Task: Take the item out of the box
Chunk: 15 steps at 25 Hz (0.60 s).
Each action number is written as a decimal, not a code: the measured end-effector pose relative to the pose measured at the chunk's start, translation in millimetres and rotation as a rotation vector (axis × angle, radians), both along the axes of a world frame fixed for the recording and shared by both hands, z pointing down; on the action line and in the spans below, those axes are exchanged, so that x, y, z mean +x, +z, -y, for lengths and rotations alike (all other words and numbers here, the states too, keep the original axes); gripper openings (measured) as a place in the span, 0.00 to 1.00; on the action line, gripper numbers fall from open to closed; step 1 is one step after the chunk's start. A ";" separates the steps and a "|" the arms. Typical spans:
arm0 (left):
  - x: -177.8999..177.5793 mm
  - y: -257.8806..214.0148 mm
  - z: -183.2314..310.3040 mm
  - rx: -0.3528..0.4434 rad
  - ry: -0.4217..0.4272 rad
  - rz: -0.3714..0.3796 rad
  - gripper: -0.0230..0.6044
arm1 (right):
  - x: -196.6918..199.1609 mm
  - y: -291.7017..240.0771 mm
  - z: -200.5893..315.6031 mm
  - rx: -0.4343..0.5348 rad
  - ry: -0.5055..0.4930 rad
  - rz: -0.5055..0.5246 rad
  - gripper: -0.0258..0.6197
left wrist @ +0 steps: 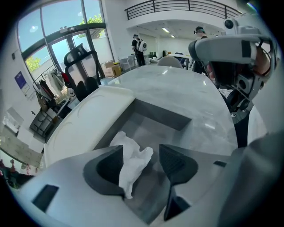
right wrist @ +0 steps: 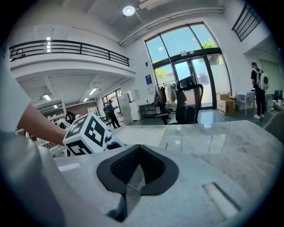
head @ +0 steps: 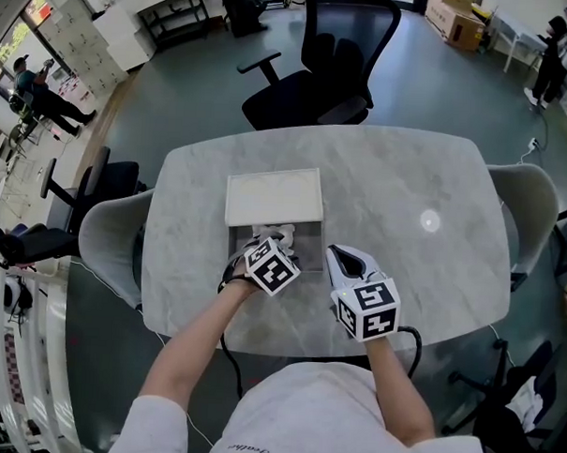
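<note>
White crumpled paper (left wrist: pixel 131 162) lies in grey box (left wrist: pixel 164 116).

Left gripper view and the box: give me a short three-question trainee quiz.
1. True or false: the left tongs stand open around the crumpled white paper.
2. How does the white lid lie? A) flat on the table beyond the box B) closed over the box C) standing upright
3. Fill in: the right tongs are ___ and empty.
Key: 1 true; 2 A; 3 shut.
</note>
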<state>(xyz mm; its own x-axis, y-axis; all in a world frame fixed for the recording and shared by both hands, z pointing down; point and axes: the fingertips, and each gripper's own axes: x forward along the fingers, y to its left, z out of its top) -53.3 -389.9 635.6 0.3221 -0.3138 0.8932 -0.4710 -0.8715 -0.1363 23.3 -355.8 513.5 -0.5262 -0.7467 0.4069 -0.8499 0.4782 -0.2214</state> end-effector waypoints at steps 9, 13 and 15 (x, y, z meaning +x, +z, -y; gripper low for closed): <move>-10.9 13.6 8.5 0.025 -0.008 0.075 0.40 | -4.5 4.0 5.5 -0.017 -0.011 -0.010 0.04; -12.6 14.2 9.8 0.029 0.008 0.086 0.33 | -5.7 3.0 6.2 -0.018 -0.013 -0.009 0.04; -12.7 14.1 8.9 0.021 0.005 0.078 0.31 | -5.9 3.6 4.9 -0.020 -0.016 -0.008 0.04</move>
<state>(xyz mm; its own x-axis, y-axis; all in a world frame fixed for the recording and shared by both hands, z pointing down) -66.0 -398.9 649.7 0.2532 -0.3314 0.9089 -0.4537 -0.8704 -0.1910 17.5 -360.7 517.1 -0.5342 -0.7299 0.4263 -0.8442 0.4869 -0.2243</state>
